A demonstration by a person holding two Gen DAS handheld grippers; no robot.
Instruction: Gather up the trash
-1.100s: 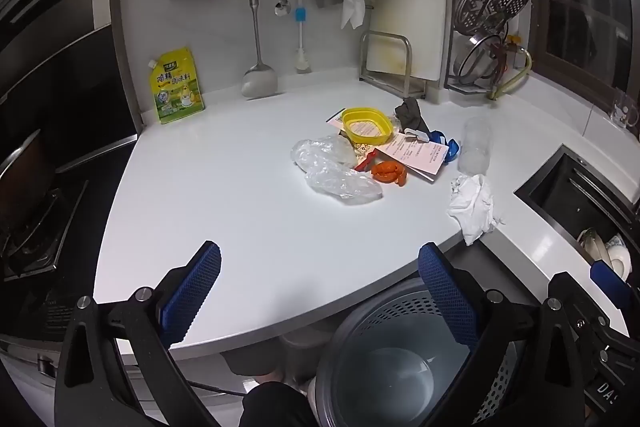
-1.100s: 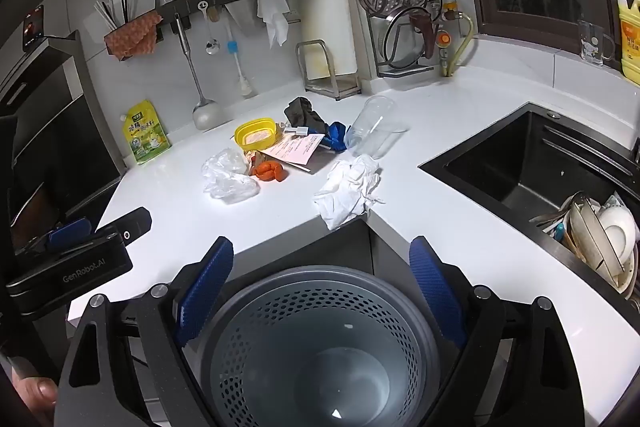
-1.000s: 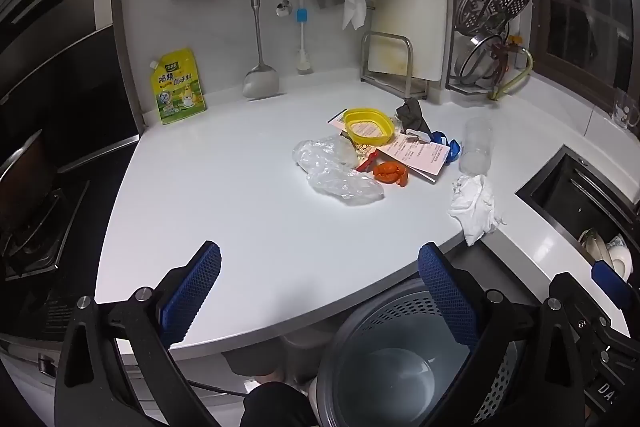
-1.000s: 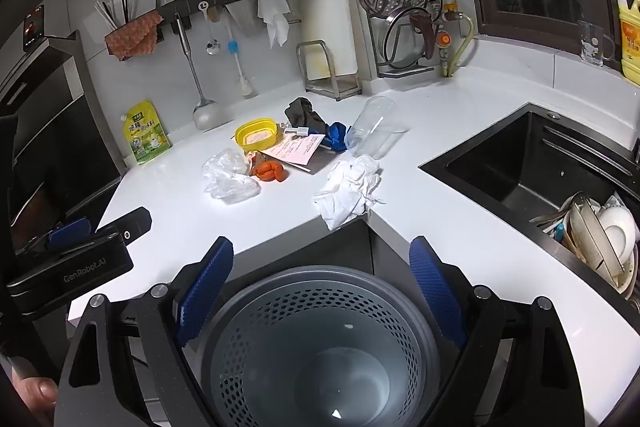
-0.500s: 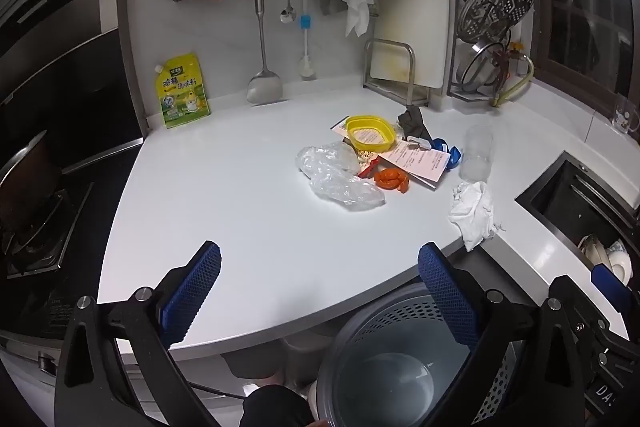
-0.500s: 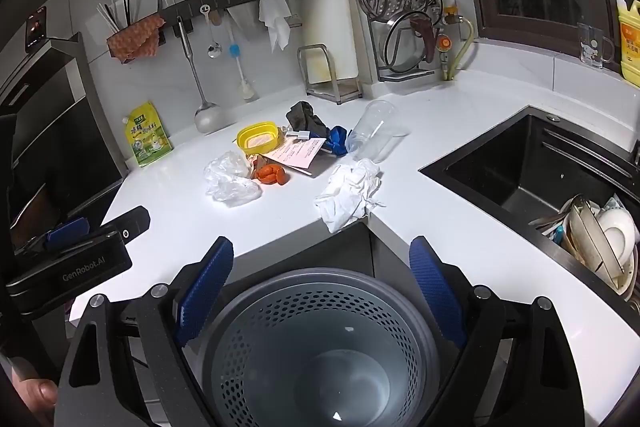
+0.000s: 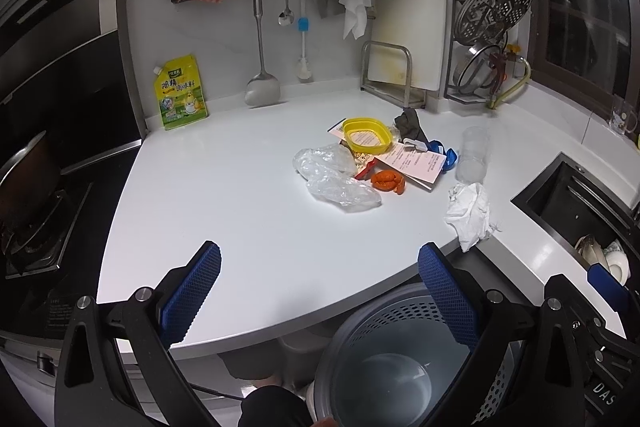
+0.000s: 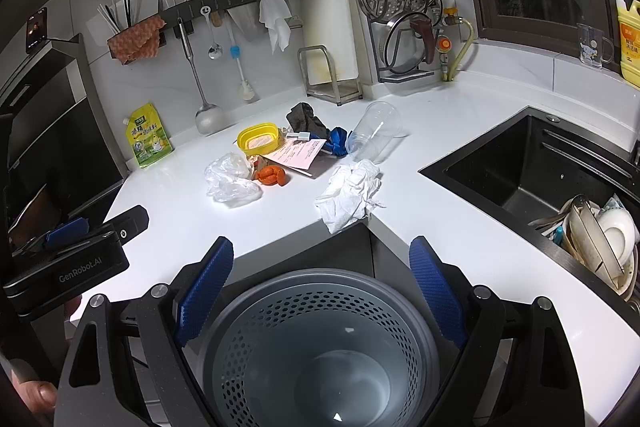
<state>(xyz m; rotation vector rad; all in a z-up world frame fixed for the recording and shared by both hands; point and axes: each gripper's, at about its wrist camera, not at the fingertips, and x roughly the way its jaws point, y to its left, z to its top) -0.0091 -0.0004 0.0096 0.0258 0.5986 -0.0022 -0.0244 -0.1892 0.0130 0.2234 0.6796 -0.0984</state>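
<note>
Trash lies on the white counter (image 7: 224, 211): a crumpled white tissue (image 7: 470, 211) (image 8: 350, 193) at the edge, clear plastic bags (image 7: 334, 177) (image 8: 230, 179), orange peel (image 7: 386, 181) (image 8: 272, 175), a paper slip (image 7: 416, 161) (image 8: 300, 153), a yellow tub (image 7: 366, 135) (image 8: 258, 139), a clear cup (image 7: 472, 155) (image 8: 376, 131), blue scraps (image 8: 338, 141) and a dark rag (image 8: 304, 119). A grey perforated bin (image 8: 320, 343) (image 7: 400, 359) stands below the counter edge. My left gripper (image 7: 318, 293) is open and empty over the counter's front edge. My right gripper (image 8: 320, 287) is open and empty above the bin.
A black sink (image 8: 532, 171) with dishes (image 8: 600, 235) is at the right. A yellow seasoning pouch (image 7: 180, 97), hanging utensils (image 7: 260, 39), a cutting board (image 7: 404, 27) and a lid rack (image 7: 492, 11) line the back wall. A stove (image 7: 32, 211) is at the left.
Both grippers have drifted slightly back and up, so the trash looks a little farther and lower in view. Nothing on the counter has moved.
</note>
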